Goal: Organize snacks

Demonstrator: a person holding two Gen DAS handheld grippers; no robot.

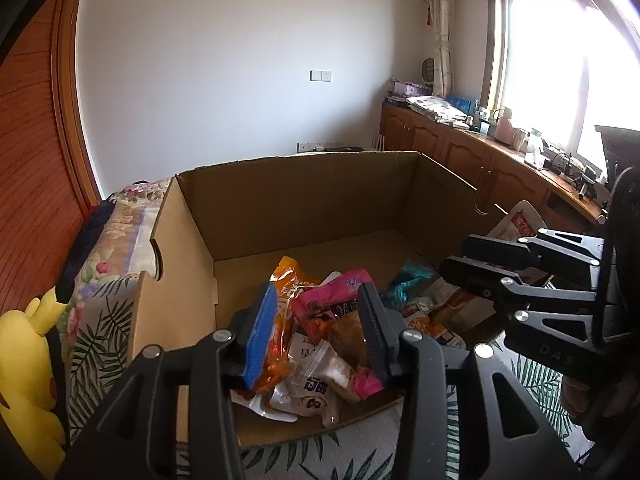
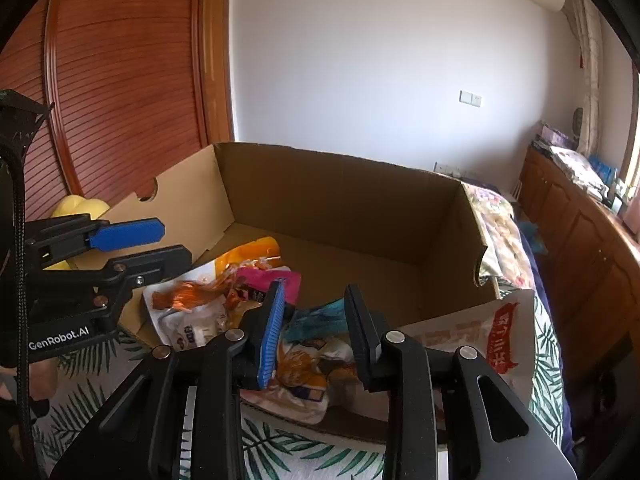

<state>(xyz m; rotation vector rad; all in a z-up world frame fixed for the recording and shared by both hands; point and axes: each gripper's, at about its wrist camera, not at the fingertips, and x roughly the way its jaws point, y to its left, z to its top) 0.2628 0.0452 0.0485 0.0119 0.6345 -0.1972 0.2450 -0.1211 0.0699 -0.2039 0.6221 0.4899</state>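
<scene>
An open cardboard box lies on a bed, with a heap of snack packets at its near end. The heap includes a pink packet, an orange packet, a teal packet and white packets. My left gripper hovers over the heap, jaws apart, pads clear of the pink packet below. My right gripper hangs over the teal packet at the box's right side, jaws slightly apart with nothing pinched.
A white bag with red print leans on the box's right outside wall. A yellow plush toy sits left of the box. The leaf-patterned bed cover lies in front. Wooden cabinets run under the window.
</scene>
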